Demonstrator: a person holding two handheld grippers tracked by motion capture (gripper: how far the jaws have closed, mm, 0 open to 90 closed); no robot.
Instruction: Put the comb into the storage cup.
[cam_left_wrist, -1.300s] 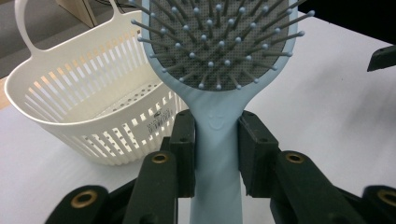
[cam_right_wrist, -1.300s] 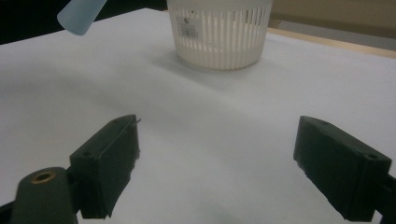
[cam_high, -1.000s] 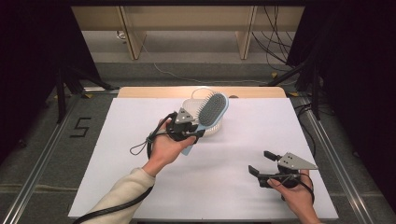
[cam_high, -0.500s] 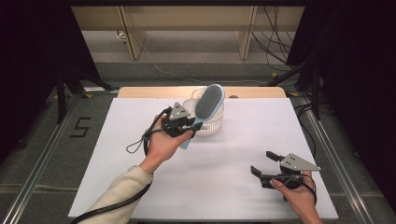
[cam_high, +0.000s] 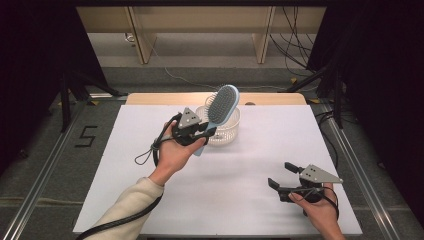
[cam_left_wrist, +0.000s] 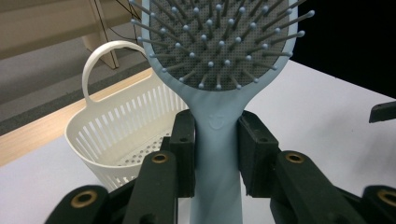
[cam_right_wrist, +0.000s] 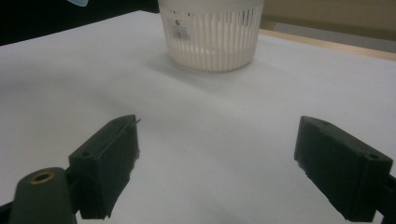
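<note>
A light blue hairbrush with a grey bristle pad is held up in the air, its head tilted over a white slotted basket. My left gripper is shut on the brush's handle, just left of the basket. In the left gripper view the basket with its loop handle stands behind the brush, with nothing in the part of its floor that I see. My right gripper rests near the table's front right, open with nothing between its jaws. The basket stands well ahead of it in the right gripper view.
The white table top ends in a wooden strip at the back. Dark stands and cables lie on the floor beyond the table. A cable loops from my left gripper onto the table.
My left gripper has carried the brush a little up and toward the back, so its head now hangs over the basket. The right gripper has stayed in place.
</note>
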